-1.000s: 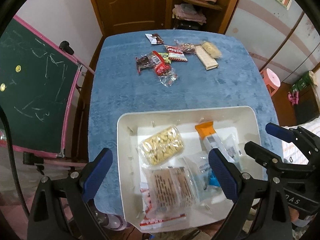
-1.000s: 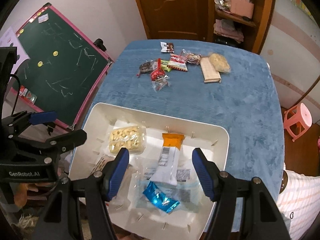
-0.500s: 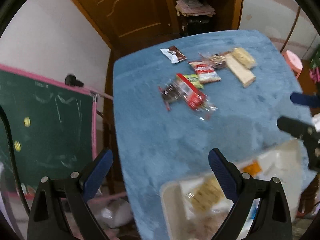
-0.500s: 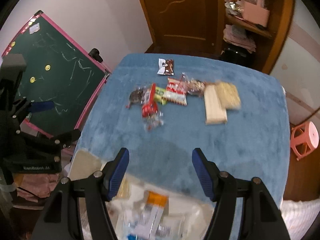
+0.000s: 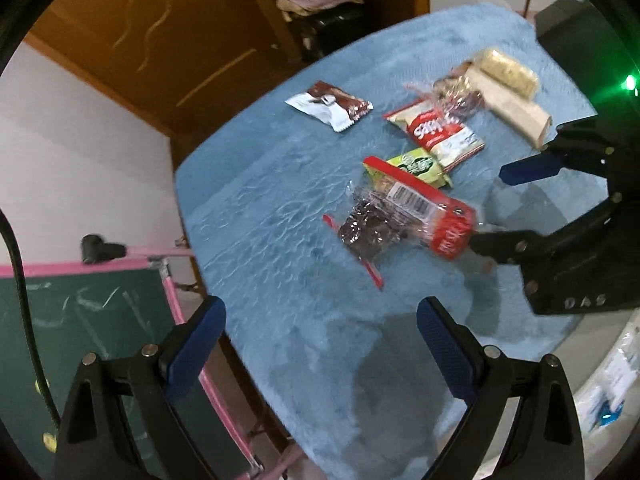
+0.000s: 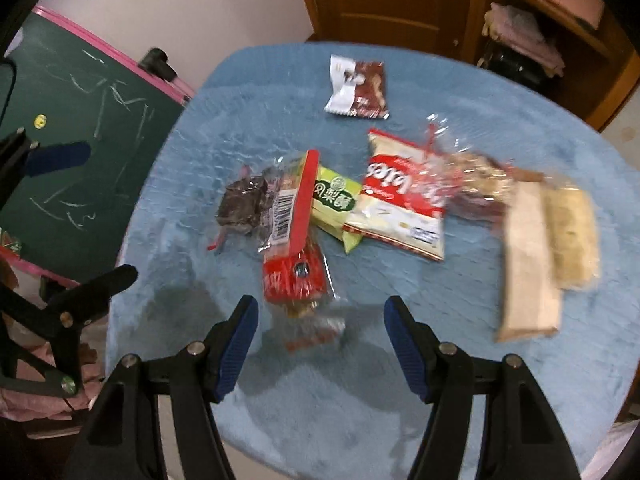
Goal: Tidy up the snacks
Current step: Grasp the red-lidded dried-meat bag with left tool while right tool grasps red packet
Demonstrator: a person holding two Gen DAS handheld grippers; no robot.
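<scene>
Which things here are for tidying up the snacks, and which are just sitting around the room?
For the job:
red snack pack
green packet
red-and-white bag
brown-and-white packet
two pale bars
white tray
right gripper, jaws open
left gripper, jaws open

Just lying about:
chalkboard
wooden door
shelf

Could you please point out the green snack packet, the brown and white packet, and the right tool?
green snack packet [image 6: 334, 200], right wrist view, printed front.
brown and white packet [image 6: 358, 88], right wrist view, middle of wrapper.
right tool [image 6: 320, 326], right wrist view, between its fingertips.
</scene>
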